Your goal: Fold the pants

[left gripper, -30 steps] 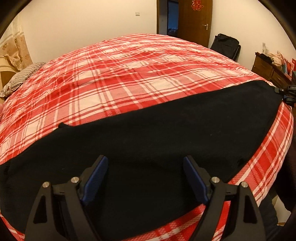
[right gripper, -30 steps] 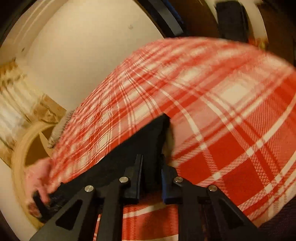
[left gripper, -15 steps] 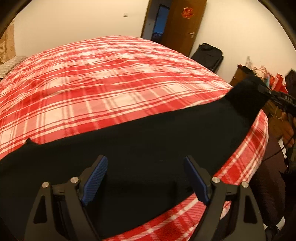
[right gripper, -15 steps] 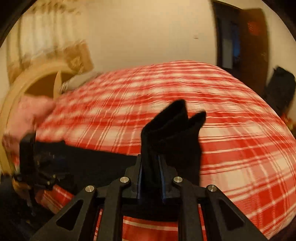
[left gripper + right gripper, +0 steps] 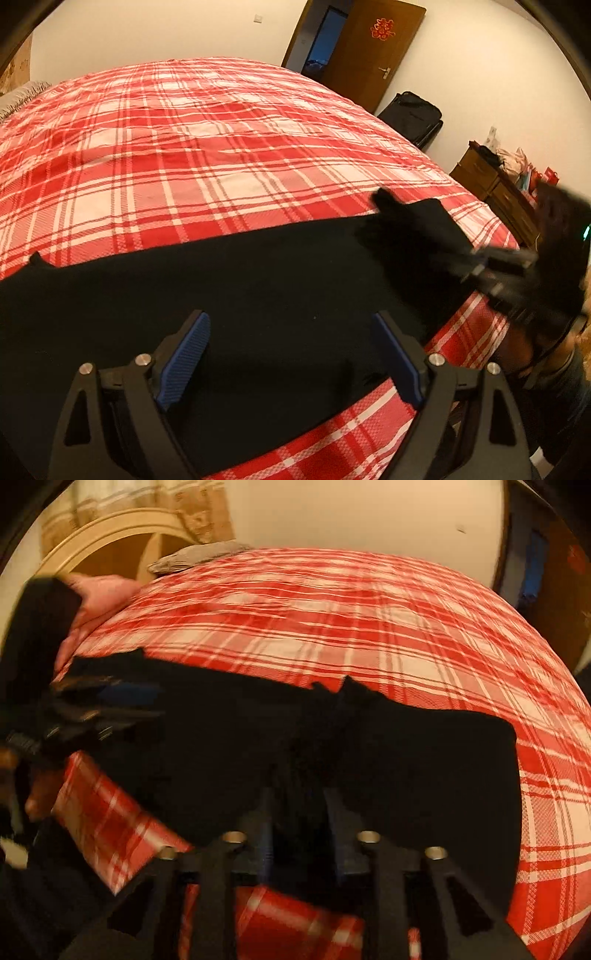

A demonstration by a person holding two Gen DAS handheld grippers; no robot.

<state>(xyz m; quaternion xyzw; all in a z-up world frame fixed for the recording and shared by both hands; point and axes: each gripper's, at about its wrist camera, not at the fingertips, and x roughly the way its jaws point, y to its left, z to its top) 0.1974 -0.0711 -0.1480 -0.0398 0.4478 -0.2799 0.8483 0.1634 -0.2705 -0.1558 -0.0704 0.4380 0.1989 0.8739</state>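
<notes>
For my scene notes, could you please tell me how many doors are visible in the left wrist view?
1: a brown wooden door stands open at the far wall beyond the bed, beside a dark doorway. Others may lie outside the view.

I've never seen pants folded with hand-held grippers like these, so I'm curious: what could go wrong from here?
1. The right gripper is opening with black cloth between its fingers; the folded end of the pants could drop crooked or bunched.
2. The pants lie at the near edge of the bed, so a tug might slide them off.
3. The left gripper hangs open above the pants, pinning nothing, so the bottom layer may shift.
</notes>
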